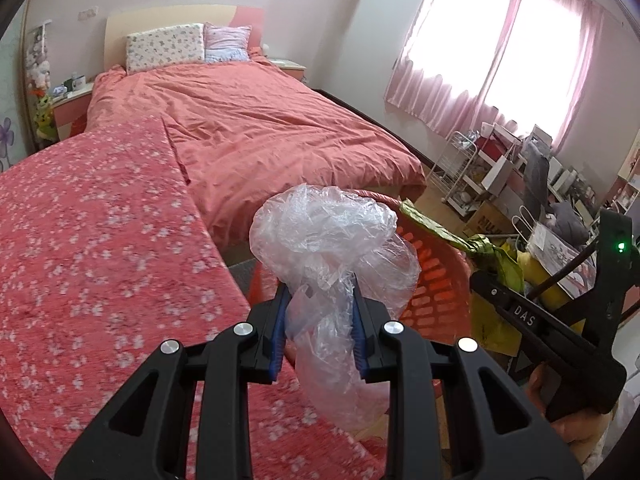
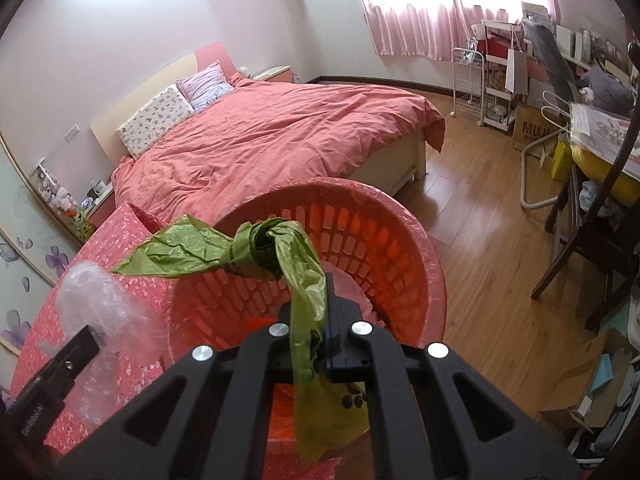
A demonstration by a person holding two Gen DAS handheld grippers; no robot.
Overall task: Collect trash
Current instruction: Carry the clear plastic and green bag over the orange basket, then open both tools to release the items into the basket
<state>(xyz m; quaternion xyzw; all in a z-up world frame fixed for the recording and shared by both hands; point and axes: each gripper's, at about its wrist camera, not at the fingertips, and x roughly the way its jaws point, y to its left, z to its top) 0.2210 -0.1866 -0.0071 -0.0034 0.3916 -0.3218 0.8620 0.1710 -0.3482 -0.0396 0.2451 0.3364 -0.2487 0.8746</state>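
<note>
My left gripper [image 1: 320, 308] is shut on a crumpled clear plastic bag [image 1: 328, 236], pinched between its blue pads and held just left of a red slotted basket [image 1: 436, 280]. In the right wrist view my right gripper [image 2: 316, 312] is shut on a knotted green plastic bag [image 2: 240, 248], which hangs over the near rim of the basket [image 2: 400, 240]. Each gripper shows in the other's view: the right gripper [image 1: 480, 274] with the green bag [image 1: 492, 256] at the right, the left gripper [image 2: 94, 338] with the clear bag [image 2: 96, 300] at lower left.
A floral red cloth [image 1: 100, 240] covers a surface left of the basket. Behind it stands a bed with a salmon duvet [image 1: 260, 120]. Wood floor [image 2: 480, 240] lies to the right, with a dark chair [image 2: 592, 240], a white cart [image 2: 468, 80] and boxes along the window wall.
</note>
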